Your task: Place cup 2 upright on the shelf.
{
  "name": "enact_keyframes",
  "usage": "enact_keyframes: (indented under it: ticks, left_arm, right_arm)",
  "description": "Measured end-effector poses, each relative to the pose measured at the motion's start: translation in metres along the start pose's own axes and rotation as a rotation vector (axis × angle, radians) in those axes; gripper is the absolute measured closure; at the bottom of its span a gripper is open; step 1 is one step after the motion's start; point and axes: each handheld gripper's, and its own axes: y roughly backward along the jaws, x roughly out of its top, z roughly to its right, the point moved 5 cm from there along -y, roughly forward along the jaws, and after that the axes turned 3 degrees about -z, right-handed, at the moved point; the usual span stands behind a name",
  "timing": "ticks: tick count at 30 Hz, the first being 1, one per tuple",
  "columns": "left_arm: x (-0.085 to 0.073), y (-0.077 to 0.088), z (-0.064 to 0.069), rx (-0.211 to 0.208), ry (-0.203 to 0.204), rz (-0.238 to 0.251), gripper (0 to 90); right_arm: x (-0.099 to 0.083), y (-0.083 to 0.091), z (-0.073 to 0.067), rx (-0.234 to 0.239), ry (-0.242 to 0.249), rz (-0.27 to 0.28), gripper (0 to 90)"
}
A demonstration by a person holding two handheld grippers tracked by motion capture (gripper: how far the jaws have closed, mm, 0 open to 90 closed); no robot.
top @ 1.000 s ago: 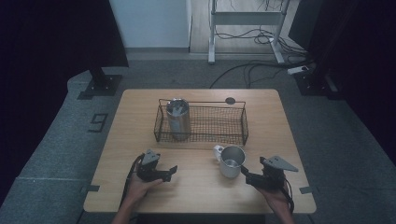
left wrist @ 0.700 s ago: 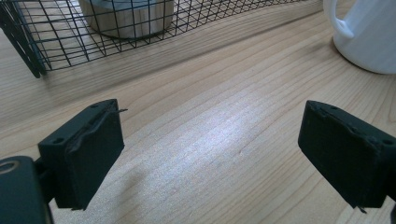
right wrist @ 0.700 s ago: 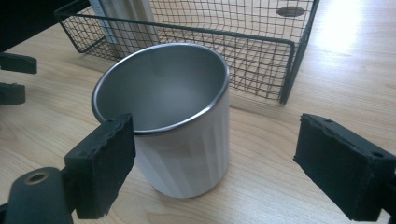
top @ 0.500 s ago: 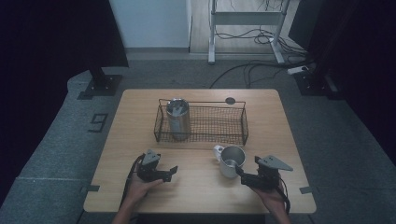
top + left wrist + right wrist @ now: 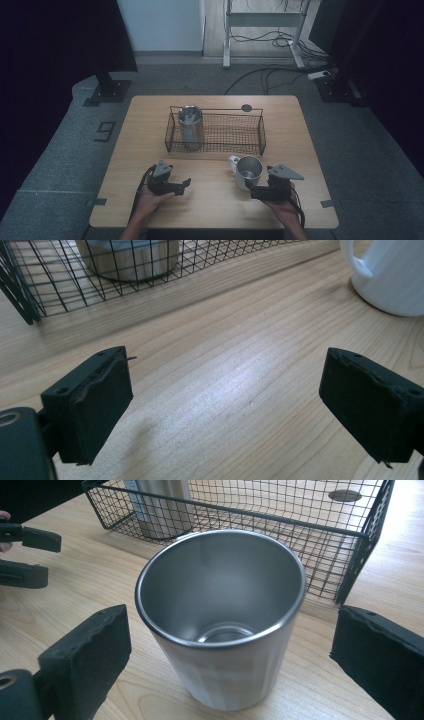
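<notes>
- The tabletop (image 5: 150, 130) is the biggest thing I see from the high view: pale wood, with a small dark disc (image 5: 246, 107) near its far edge.
- On it sits a black wire basket (image 5: 235, 134) in the far half, and a tall steel canister (image 5: 190, 127) stands upright in the basket's left end.
- Just in front of the basket, right of centre, stands the steel cup (image 5: 248, 169), upright and open at the top. A small white mug (image 5: 233, 162) is just beside it on its left; I cannot tell whether the two touch.
- My right gripper view gives what the high view cannot: I look down into the cup (image 5: 220, 625) and see its bare bottom. The basket (image 5: 350, 565) lies close behind it.
- My left gripper view shows the white mug (image 5: 395, 275) with its handle turned toward the basket (image 5: 30, 295), well off to one side of my tongs.
- The right tongs (image 5: 251, 187) stand wide apart, one jaw on each side of the cup. In the right gripper view (image 5: 235, 655) neither pad touches the wall; there is a clear gap on both sides.
- The left tongs (image 5: 186, 184) are apart too, with bare wood between them (image 5: 225, 400). They hold nothing and touch nothing.
- Both hands come in from the near edge. The right hand (image 5: 282, 207) holds its tool low and aimed at the cup; the left hand (image 5: 150, 200) holds its tool low over the near left of the tabletop, pointing right.
</notes>
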Motion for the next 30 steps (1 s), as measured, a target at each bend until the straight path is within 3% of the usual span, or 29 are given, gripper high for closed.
enact_keyframes:
  ticks: [4,21,30]
  left_arm:
    - [0.0,0.0,0.0,0.0,0.003,0.002,7.5]
    - [0.001,0.004,0.002,0.001,-0.02,0.028,8.4]
    - [0.0,0.004,-0.001,0.009,-0.014,0.025,8.4]
  right_arm:
    - [0.005,-0.004,-0.004,0.005,0.004,0.009,1.7]
    - [0.009,-0.043,-0.006,-0.025,0.04,-0.046,0.4]
    - [0.008,-0.047,-0.005,-0.017,0.053,-0.043,4.0]
